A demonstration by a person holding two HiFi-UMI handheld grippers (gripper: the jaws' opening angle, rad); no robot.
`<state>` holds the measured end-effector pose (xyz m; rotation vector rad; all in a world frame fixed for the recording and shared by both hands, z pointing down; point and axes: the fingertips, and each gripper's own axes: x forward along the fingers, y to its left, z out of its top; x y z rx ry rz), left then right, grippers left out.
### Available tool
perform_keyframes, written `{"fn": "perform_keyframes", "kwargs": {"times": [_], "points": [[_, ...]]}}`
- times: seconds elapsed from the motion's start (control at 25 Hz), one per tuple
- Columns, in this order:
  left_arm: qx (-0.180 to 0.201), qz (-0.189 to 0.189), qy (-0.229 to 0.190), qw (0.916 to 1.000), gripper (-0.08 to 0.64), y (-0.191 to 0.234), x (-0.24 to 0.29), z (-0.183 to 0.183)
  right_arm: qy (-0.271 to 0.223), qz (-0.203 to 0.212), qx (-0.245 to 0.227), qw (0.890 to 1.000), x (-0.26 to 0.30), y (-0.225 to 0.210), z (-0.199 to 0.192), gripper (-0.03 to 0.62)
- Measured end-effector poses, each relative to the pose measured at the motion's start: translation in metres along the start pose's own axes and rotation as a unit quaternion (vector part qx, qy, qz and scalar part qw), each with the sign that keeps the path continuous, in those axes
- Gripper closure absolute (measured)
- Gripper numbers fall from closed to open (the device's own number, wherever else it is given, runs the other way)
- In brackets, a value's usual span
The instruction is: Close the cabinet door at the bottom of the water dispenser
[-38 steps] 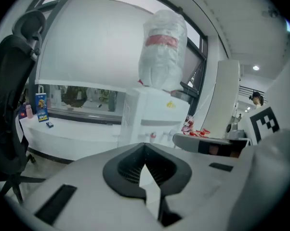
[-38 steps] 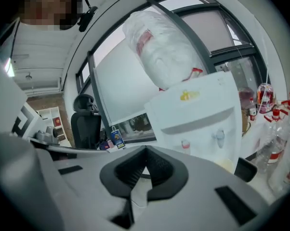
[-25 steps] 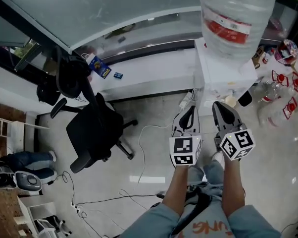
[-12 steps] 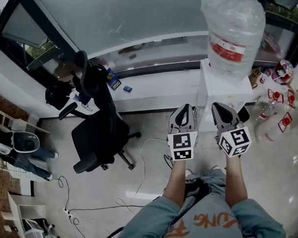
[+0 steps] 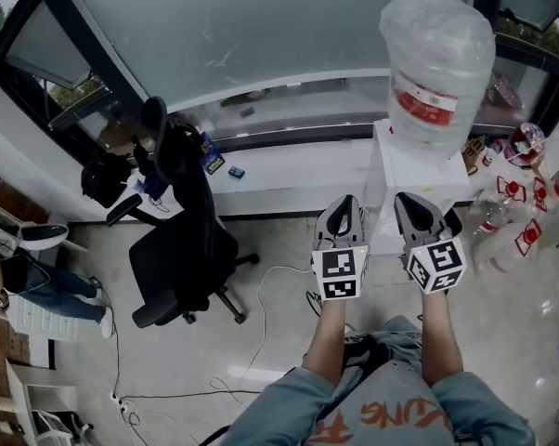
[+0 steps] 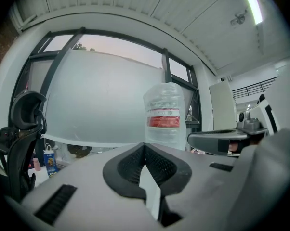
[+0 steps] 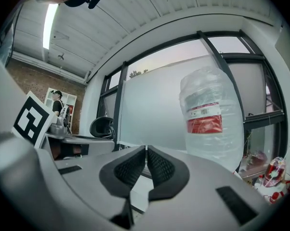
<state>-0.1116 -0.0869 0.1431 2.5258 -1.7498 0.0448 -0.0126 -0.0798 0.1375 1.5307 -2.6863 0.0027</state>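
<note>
Bottle label: red band with white print, too small to read; the white strip above it carries a barcode-like patch.
Left cube, on left tool: black-and-white square markers, no letters.
Right cube, on right tool: markers of the same kind, no letters.
Shirt: orange capitals, cut by the frame edge; "UNG" can be made out.
Blue bag: print unreadable.
Red-and-white packs: print unreadable.

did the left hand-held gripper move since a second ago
Yes. The left hand-held gripper has come up: against the white water dispenser its tip was near the base, and it now lies alongside the body.
</note>
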Motion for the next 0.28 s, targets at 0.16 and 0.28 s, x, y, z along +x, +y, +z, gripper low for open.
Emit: {"fn": "perform_keyframes", "kwargs": {"times": [0.16,0.28], "points": [[-0.001,-0.007,-0.002,1.0000,0.549,-0.0021,0.0066,0.0017,-0.006,-0.002,-0.009,1.000,0.0045,-0.0014,0.0038,0.561],[-0.005,-0.005,-0.005,1.0000,0.549,0.0027,0.0098,0.0037,-0.006,0.000,-0.014,1.000,0.0096,0.0000,0.0056,0.561]]}}
